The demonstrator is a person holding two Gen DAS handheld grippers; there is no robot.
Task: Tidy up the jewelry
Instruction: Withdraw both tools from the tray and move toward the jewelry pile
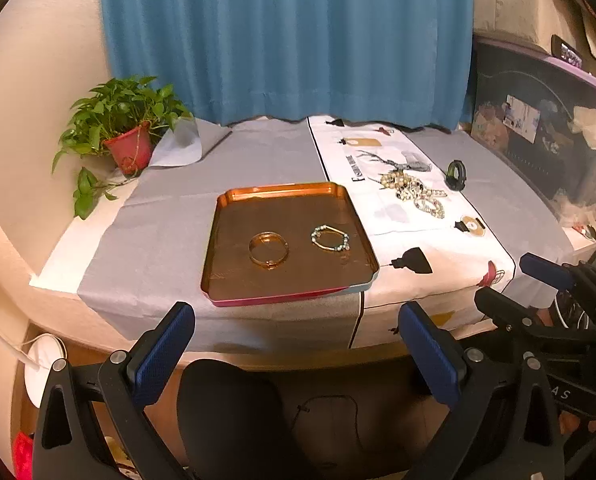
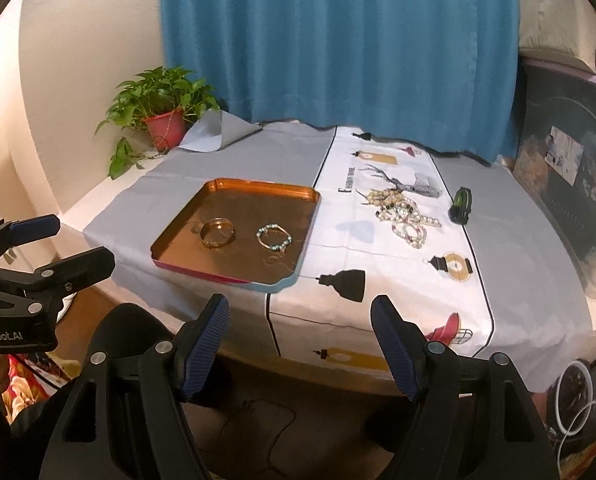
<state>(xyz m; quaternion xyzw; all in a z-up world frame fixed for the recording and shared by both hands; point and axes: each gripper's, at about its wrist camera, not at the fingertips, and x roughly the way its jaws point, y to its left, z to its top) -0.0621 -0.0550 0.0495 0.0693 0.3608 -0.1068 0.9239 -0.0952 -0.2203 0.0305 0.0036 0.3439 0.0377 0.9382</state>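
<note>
home room; blue curtain (image 1: 286,40), potted plant (image 1: 126,136)

Teal curtain (image 1: 286,40) behind grey-clothed table (image 1: 170,216), cream wall (image 2: 90,40), potted plant (image 1: 126,124) in corner

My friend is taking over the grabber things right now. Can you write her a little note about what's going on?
Left tool: open, empty, held in front of the table's near edge.
Right tool: open, empty, also short of the table.
Copper-coloured metal tray: on the grey cloth, holding a plain gold bangle and a gold bracelet with turquoise beads, lying apart.
Heap of pearly beaded bracelets: on the white printed runner, right of the tray.
Dark green ring-shaped piece: standing on edge beyond the heap.
Done: two pieces in the tray.
Left: likely the heap, perhaps the green piece.
</note>
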